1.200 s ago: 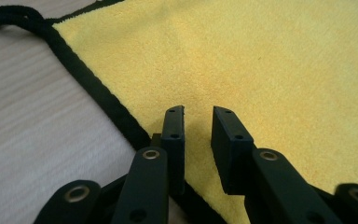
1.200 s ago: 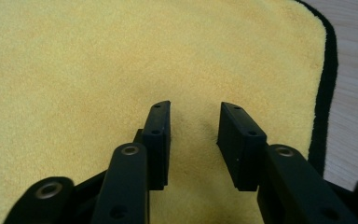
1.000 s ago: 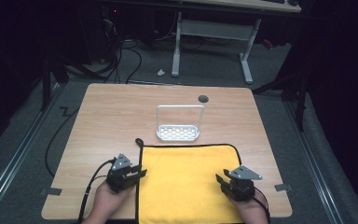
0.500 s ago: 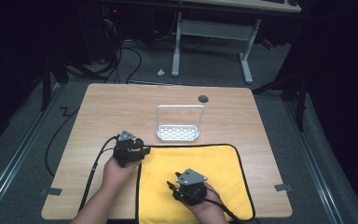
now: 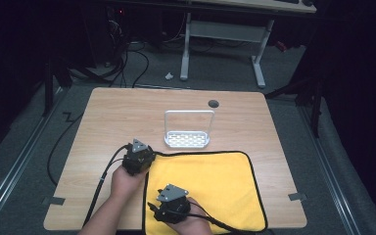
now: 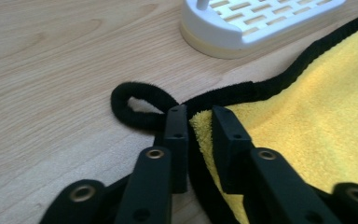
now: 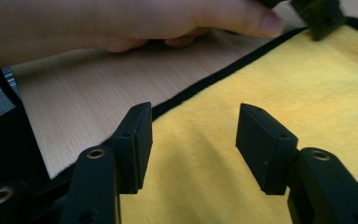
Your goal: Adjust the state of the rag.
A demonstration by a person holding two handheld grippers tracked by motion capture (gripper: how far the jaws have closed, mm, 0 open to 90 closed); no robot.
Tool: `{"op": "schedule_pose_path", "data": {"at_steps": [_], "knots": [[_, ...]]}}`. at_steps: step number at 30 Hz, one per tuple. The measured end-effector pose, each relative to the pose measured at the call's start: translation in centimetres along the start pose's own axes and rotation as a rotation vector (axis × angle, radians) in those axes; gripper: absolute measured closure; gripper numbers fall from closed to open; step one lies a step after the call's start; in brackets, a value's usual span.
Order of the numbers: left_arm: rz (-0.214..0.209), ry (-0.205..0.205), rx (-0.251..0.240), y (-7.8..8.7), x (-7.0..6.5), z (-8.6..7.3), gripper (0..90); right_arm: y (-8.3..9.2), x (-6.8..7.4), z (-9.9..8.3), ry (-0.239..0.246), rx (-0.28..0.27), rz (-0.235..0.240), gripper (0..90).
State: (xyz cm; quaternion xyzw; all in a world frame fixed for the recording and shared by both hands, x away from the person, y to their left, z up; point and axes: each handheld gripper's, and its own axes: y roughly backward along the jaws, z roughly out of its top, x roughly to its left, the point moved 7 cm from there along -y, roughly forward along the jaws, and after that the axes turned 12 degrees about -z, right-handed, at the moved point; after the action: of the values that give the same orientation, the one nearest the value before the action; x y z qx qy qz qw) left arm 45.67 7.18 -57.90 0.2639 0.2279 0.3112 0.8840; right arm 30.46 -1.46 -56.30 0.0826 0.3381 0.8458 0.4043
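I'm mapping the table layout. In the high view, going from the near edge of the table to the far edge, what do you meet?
Right gripper → left gripper on the yellow cloth's far-left corner → white slotted tray with a wire handle → dark round hole in the tabletop.

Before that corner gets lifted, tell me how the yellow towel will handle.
The yellow towel will probably be floppy: it lies flat and follows the table. It looks light, thin plush, so the rest should drag and fold when its corner rises. The black piping and hanging loop may give the left gripper, whose fingers have just been closing, some purchase.
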Motion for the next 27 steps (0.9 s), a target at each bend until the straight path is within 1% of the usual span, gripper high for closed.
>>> {"op": "schedule_pose_path", "data": {"at_steps": [2,4,5,7,9,11,12,13,14,16,18,19,22,25,27], "knots": [[-0.017,0.011,-0.002,0.0,0.0,0.0,83.4,-0.6,0.7,0.0,0.002,0.017,0.014,44.2],[-0.032,0.026,-0.002,0.1,0.0,-0.1,84.9,-1.3,1.3,0.1,0.004,0.026,0.025,41.9],[-0.037,0.033,-0.008,0.1,0.1,-0.1,85.2,-1.6,1.6,0.1,0.007,0.041,0.028,40.7],[-0.047,0.041,-0.011,0.1,0.2,-0.1,85.3,-2.0,1.9,0.1,0.021,0.049,0.024,40.1],[-0.059,0.055,-0.014,0.2,0.2,-0.1,85.5,-2.3,2.1,0.2,0.019,0.05,0.02,40.4],[-0.063,0.064,-0.019,0.2,0.3,-0.1,85.5,-2.4,2.0,0.2,0.035,0.054,0.004,46.0],[-0.062,0.063,-0.019,0.2,0.3,-0.2,85.5,-2.4,1.9,0.2,0.038,0.057,-0.014,51.1],[-0.062,0.062,-0.018,0.2,0.3,-0.2,85.5,-2.3,1.9,0.1,0.05,0.056,-0.022,55.3],[-0.062,0.061,-0.017,0.2,0.3,-0.2,85.5,-2.3,1.8,0.1,0.048,0.052,-0.027,58.5],[-0.061,0.062,-0.017,0.2,0.3,-0.2,85.5,-2.2,1.6,0.1,0.066,0.057,-0.041,69.5],[-0.06,0.063,-0.017,0.2,0.3,-0.2,85.5,-2.2,1.4,0.1,0.083,0.055,-0.057,78.0],[-0.06,0.063,-0.017,0.2,0.3,-0.2,85.5,-2.2,1.4,0.2,0.089,0.052,-0.063,80.6],[-0.061,0.065,-0.016,0.3,0.3,-0.2,85.5,-2.2,1.2,0.2,0.098,0.058,-0.07,84.0],[-0.071,0.083,-0.022,0.4,0.4,-0.2,85.6,-2.0,1.0,0.4,0.099,0.046,-0.07,84.2],[-0.077,0.097,-0.037,0.6,0.5,-0.1,85.7,-1.5,1.0,0.7,0.092,0.022,-0.066,84.2]]}}
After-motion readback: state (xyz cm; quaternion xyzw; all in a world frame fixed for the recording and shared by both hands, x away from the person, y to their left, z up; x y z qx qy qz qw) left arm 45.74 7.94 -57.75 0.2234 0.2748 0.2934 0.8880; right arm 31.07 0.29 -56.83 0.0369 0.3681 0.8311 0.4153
